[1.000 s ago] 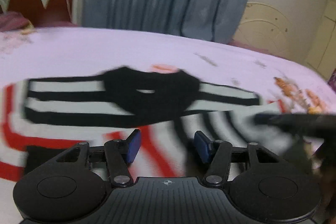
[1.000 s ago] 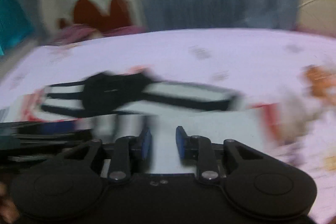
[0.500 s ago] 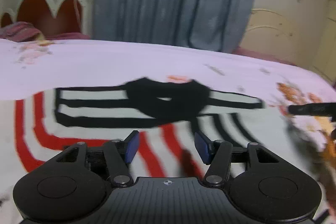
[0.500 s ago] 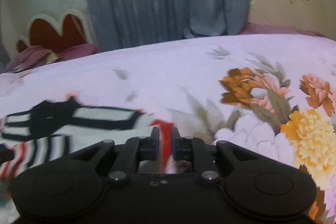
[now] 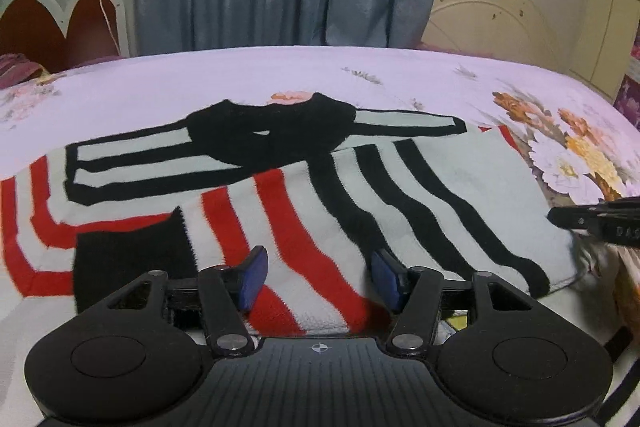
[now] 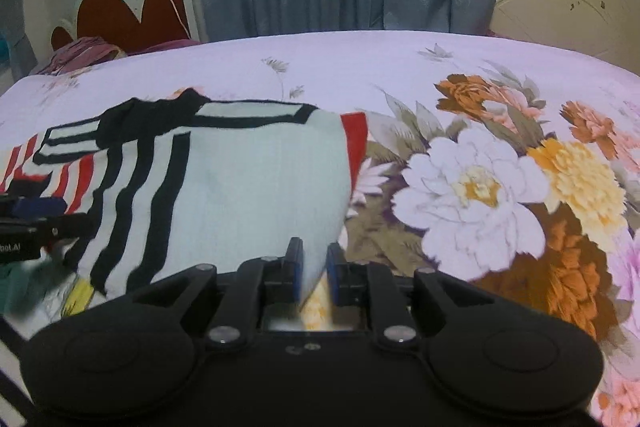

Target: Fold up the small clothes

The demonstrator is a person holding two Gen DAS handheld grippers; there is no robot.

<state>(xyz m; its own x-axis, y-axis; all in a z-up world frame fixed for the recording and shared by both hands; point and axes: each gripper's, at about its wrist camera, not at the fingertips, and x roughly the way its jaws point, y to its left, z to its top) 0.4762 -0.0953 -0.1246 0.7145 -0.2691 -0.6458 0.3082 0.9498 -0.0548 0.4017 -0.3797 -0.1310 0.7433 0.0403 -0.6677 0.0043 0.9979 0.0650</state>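
Your left gripper [image 5: 318,277] gapes over the fuzzy knit striped sweater [image 5: 280,195]. Your right gripper [image 6: 313,273], jaws narrow, pinches nothing clearly; the sweater's near hem hides behind it on the floral bedsheet [image 6: 480,187].

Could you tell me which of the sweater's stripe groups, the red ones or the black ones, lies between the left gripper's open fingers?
The red stripes do: they run down the sweater into the left gripper, while the black stripes pass beside its right finger.

Dim, even indoor light; fisheye-bent edges, dark corners, slight softness.
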